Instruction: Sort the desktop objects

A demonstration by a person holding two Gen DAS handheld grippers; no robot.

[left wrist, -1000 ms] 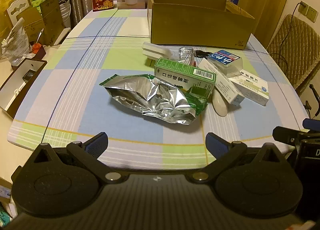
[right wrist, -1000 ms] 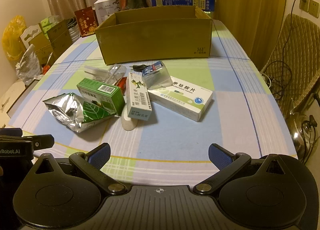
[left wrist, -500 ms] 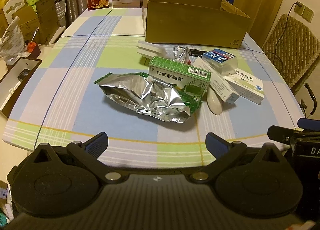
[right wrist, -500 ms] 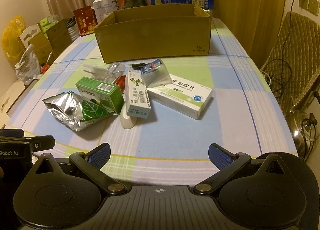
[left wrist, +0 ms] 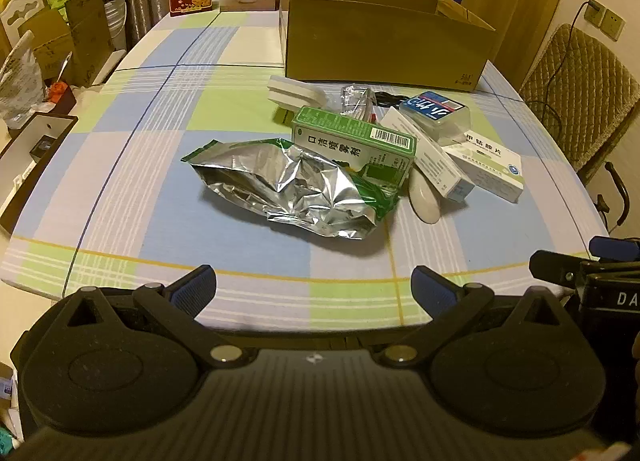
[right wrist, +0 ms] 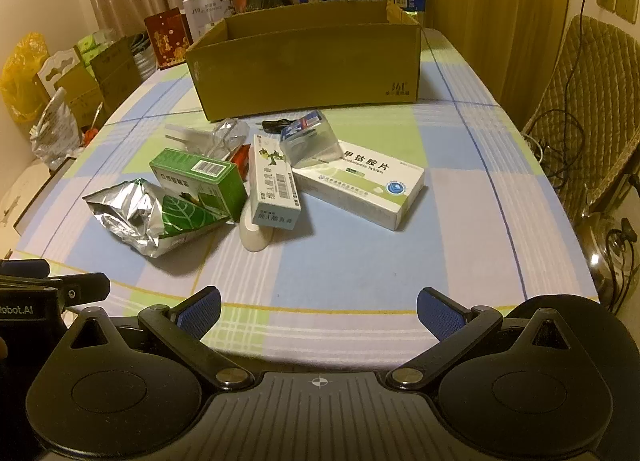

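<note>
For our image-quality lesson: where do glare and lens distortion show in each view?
Left wrist view: glare glints on the crumpled foil bag; the table edge bows. Right wrist view: warm dim light, the cardboard box bulges, corners vignette black.

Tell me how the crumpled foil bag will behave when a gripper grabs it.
The foil bag looks creased and slack, so it will probably crumple and flop rather than hold shape. Its shiny film may slip between the fingers. It seems nearly empty, so likely light. One end lies against the green box, which may shift as it lifts.
</note>
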